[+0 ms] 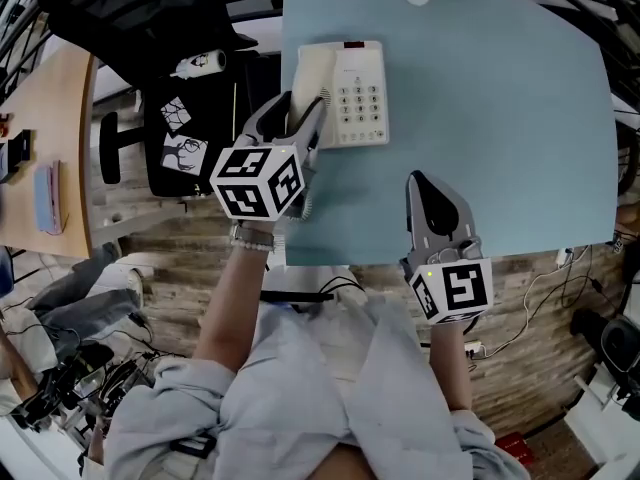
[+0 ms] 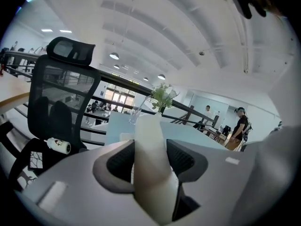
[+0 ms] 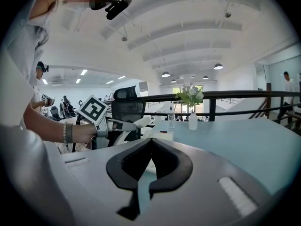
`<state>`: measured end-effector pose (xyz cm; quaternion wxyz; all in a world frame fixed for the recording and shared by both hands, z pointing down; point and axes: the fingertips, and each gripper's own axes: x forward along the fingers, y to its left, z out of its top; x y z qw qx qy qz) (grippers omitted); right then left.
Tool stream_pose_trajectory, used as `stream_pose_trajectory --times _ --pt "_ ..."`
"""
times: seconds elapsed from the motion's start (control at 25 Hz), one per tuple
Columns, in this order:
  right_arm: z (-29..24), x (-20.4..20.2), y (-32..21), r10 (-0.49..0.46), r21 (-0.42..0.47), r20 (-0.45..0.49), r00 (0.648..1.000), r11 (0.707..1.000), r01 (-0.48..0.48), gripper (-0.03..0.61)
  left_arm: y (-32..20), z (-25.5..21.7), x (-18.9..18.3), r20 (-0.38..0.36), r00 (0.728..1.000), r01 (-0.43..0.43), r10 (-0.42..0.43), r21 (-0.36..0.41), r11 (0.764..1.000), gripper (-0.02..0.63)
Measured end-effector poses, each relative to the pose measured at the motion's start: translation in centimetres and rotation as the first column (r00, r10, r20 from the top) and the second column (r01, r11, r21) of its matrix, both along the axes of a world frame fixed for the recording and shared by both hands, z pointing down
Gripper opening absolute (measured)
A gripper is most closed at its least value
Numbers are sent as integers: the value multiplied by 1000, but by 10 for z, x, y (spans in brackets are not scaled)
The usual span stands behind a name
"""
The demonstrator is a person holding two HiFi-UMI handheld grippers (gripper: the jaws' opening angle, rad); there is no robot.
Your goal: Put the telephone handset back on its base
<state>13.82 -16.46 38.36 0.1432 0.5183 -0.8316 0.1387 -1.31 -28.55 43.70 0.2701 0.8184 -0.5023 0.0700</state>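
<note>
Handset (image 1: 308,73) pinched btwn left gripper (image 1: 300,108) fingers, at left side of base (image 1: 358,96) on counter (image 1: 510,118). Right gripper (image 1: 424,184) fingers pressed together, nothing btwn, near counter's front edge.

I find the base (image 1: 358,93) on the tabletop's (image 1: 520,118) far left, the handset (image 1: 309,76) along its left side, and an office chair (image 1: 150,28) left of the tabletop.

Handset (image 1: 311,73) lower half hidden behind left gripper (image 1: 303,105); keypad (image 1: 360,103) digits unreadable.
</note>
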Motion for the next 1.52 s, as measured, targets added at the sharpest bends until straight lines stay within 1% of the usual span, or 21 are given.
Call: stream_pose_trajectory --times 0.16,0.36,0.52,0.68,0.88,1.08,1.52 --pt "5 0 -4 0 -14 -2 1000 1000 0 5 -9 12 -1 24 1000 21 -20 -24 999 209" --pt "11 2 -10 1 -25 0 1000 1000 -1 5 -16 27 -5 58 996 68 -66 -44 997 209" --pt "11 2 -9 5 -26 -1 1000 1000 -5 5 -17 37 -6 96 992 86 -80 -61 994 209" --pt "15 1 -9 5 -32 -4 1000 999 -5 5 -20 46 -7 97 990 106 -98 -80 991 209" --pt "20 2 -9 8 -42 -6 1000 999 -8 5 -25 56 -6 116 985 137 -125 -106 985 209" --pt "20 2 -9 9 -44 -5 1000 999 -9 5 -29 61 -2 117 984 148 -134 -127 981 209" --pt "22 -1 -10 6 -50 0 1000 999 -6 5 -34 73 4 202 967 192 -154 -187 963 210"
